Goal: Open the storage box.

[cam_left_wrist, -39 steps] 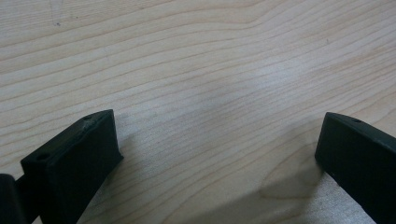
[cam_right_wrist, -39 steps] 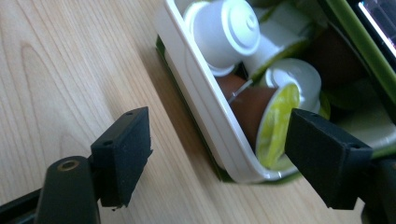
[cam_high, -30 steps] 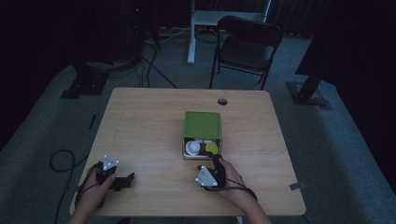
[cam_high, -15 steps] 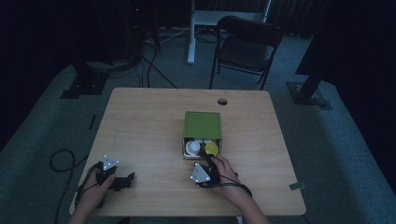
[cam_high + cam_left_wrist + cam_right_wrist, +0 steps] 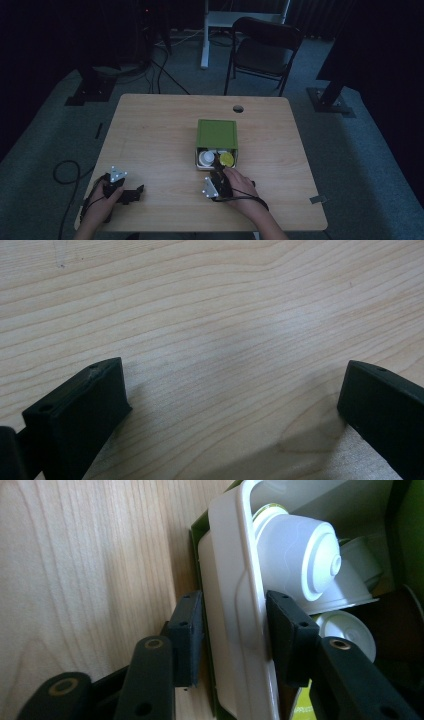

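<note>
right gripper view looks along the right gripper (image 5: 234, 640) at the near wall of a white tray (image 5: 240, 630), and that wall stands between the two black jaws: one jaw on the outside, towards the bare wood of the table (image 5: 75, 580), the other inside the tray, beside a white cup (image 5: 295, 555) lying on its side. the jaws have just been closing, and the inner pad looks pressed to the rim while the outer one sits touching it or a hair off; i read this as a pinch on the tray's edge, though the last bit of contact on the outer side is hard to tell. from the high view the tray sticks out of the near end of a green box (image 5: 217, 134) at mid-table, holding the cup and a yellow-lidded pod (image 5: 227, 159), and the right gripper (image 5: 216, 181) sits just in front of it, towards the person. so the tray lies straight ahead of the tool, its long axis running away from the person into the box, which means a pull back along that same line should slide it out, while a sideways tug would likely jam it against the box walls. the left gripper (image 5: 131, 194) rests well apart at the near left corner, its jaws spread wide over plain wood with nothing between them, so the right hand is clearly the nearer one.
</note>
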The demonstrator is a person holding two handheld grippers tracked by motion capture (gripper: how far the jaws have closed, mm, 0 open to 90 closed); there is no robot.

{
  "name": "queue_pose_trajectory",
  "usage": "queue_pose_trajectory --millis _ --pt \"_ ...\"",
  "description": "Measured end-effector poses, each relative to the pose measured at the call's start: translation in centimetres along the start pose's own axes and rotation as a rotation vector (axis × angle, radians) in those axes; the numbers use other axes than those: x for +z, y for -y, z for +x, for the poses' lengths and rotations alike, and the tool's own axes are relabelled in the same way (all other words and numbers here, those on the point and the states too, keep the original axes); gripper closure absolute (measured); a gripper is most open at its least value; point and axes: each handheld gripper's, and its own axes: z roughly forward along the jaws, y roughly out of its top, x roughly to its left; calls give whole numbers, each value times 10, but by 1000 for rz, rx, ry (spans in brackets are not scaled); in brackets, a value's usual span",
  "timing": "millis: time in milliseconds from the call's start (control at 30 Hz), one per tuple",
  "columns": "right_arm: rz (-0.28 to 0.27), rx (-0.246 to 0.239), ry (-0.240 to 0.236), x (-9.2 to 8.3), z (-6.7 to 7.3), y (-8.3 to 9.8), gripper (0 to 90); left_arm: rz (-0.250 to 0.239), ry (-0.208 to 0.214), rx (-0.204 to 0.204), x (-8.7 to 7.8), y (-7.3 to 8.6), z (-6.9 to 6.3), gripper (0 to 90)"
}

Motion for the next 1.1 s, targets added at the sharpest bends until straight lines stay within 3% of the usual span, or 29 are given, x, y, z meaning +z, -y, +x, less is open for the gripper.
queue_pose_trajectory --millis 367,667,1100 --pt "27 -42 46 3 2 -1 679 0 0 1 0 0 0 0" --pt "52 -95 41 3 0 -5 714 -2 0 1 0 0 0 0" --pt "67 -107 35 1 1 -8 720 0 0 0 0 0 0 0"
